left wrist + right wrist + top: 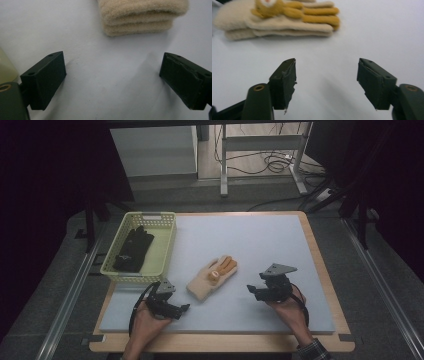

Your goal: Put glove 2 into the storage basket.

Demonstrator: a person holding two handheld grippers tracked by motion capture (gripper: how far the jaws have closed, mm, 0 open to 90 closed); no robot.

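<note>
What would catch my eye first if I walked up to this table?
Probably the cream and mustard glove lying flat in the middle of the pale blue mat, between two hand-held black tools. The left claw and the right claw both point at it with jaws apart and nothing between them. Next comes the pale yellow basket at the mat's far left corner, with a black glove lying inside.

Black hand-held gripper [186,308] and twin [249,288], grey three-cornered plates, trailing cables, plaid cuff [314,350]
</note>
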